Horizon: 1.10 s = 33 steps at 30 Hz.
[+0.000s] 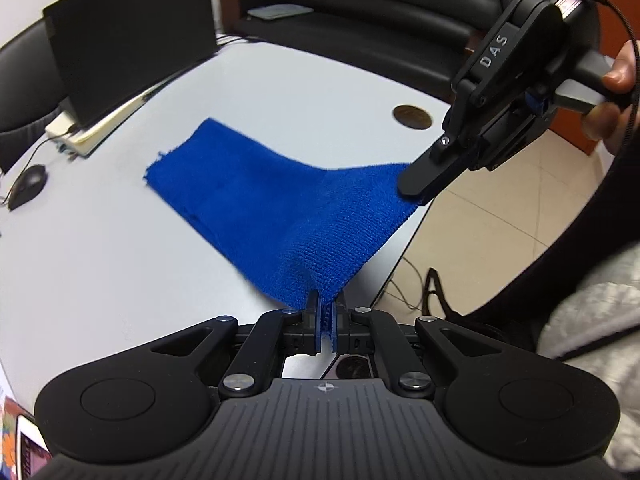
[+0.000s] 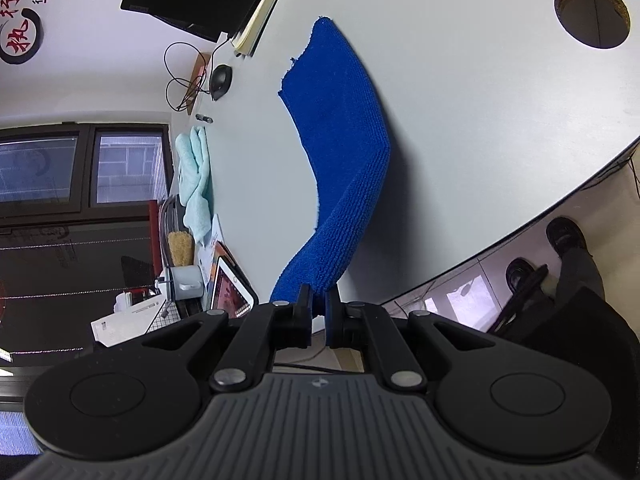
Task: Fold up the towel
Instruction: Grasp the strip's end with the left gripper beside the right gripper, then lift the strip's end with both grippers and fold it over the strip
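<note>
The left gripper jaws pinch one near corner of the blue towel; the right gripper jaws pinch the other. Beyond both, the towel slopes down, its far end flat on the white counter.

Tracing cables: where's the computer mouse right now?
In the left wrist view the computer mouse lies at the table's left edge, left of the blue towel.
</note>
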Motion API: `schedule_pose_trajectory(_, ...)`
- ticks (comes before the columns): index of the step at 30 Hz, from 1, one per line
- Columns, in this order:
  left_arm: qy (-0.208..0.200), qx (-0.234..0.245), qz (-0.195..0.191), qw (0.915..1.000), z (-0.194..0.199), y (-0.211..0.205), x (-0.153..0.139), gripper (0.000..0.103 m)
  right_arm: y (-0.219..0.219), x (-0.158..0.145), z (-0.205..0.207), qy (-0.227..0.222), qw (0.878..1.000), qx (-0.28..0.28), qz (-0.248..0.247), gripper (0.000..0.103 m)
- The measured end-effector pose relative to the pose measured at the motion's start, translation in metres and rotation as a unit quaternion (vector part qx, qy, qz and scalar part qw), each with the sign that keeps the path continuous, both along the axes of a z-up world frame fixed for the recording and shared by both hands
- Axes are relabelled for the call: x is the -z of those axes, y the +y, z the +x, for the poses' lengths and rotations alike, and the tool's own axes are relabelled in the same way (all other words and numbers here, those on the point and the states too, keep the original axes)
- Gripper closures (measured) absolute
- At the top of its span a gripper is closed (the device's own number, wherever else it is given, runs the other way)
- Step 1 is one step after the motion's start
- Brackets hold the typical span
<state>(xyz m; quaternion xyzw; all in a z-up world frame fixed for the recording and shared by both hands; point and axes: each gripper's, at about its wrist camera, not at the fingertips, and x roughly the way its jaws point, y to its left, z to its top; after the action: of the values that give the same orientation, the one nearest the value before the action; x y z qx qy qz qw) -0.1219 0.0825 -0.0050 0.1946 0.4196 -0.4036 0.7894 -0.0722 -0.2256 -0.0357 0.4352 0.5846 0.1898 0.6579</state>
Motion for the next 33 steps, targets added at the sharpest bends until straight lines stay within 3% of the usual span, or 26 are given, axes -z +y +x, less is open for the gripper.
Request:
schedule_pose_trajectory(7, -0.014, 0.009, 0.000, 0.9999, 0.016, -0.006, -0.020, 0.098, -0.008, -0.007, 0.009, -0.001, 1.000, 0.018, 0.015, 0.097)
schedule_pose_trajectory(16, -0.031, -0.036, -0.008, 0.9988, 0.066, -0.012, -0.036, 0.098, -0.008, -0.015, 0.047, -0.020, 0.999, 0.037, 0.031, 0.097)
schedule_pose_trajectory(33, -0.054, -0.119, -0.012, 0.9913, 0.122, -0.025, -0.045, 0.097, -0.001, -0.029, 0.132, -0.068, 0.997, 0.018, 0.005, 0.097)
